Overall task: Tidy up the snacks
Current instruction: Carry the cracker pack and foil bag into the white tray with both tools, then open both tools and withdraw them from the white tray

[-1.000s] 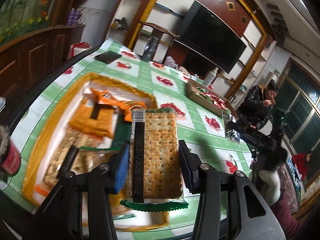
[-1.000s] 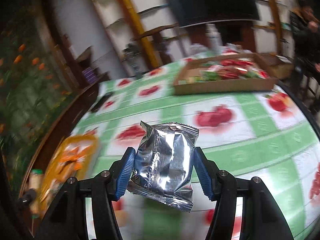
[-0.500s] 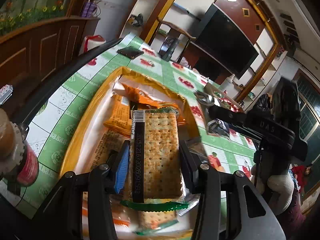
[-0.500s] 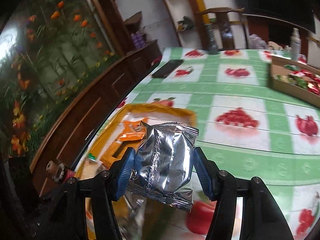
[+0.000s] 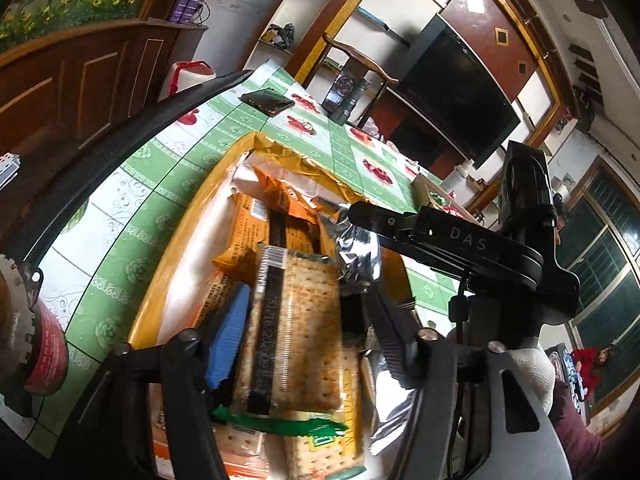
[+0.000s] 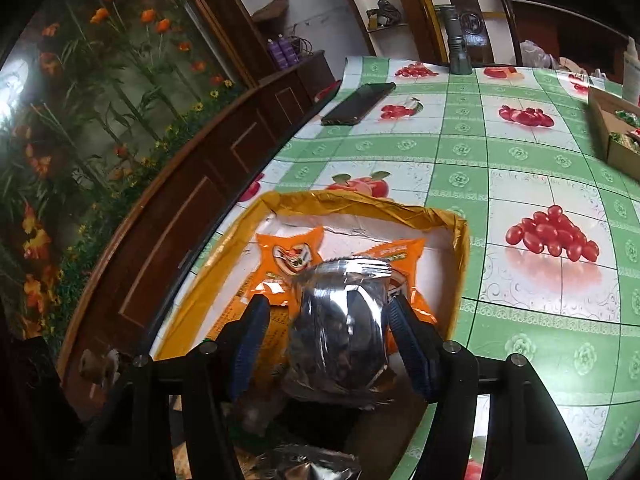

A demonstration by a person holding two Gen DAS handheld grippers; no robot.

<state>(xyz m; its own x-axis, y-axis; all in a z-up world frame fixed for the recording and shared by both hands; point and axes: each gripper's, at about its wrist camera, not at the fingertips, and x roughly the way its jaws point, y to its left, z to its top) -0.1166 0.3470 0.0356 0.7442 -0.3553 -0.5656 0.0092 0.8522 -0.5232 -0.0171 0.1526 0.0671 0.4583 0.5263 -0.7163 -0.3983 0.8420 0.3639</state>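
Releasing snacks into the yellow box [image 6: 460, 236], both tools over it at once.

The left tool [image 5: 304, 340] is opening its jaws around the cracker packet [image 5: 294, 332]; the blue pad [image 5: 226, 340] stands just off the packet's left edge, and whether the right pad touches it cannot be told. The packet's long axis runs straight out along the fingers, lying over other cracker packs in the box. The right tool [image 6: 324, 338], also opening, has the silver foil pouch [image 6: 340, 332] between its pads [image 6: 250, 340], which look to have little or no hold on it, the pouch upright above the orange sachets [image 6: 290, 256]. Seen from the left wrist, the pouch hangs just right of and beyond the cracker packet, so the right tool is the nearer one to the box's far corner. My guess: each piece simply drops where it hangs.
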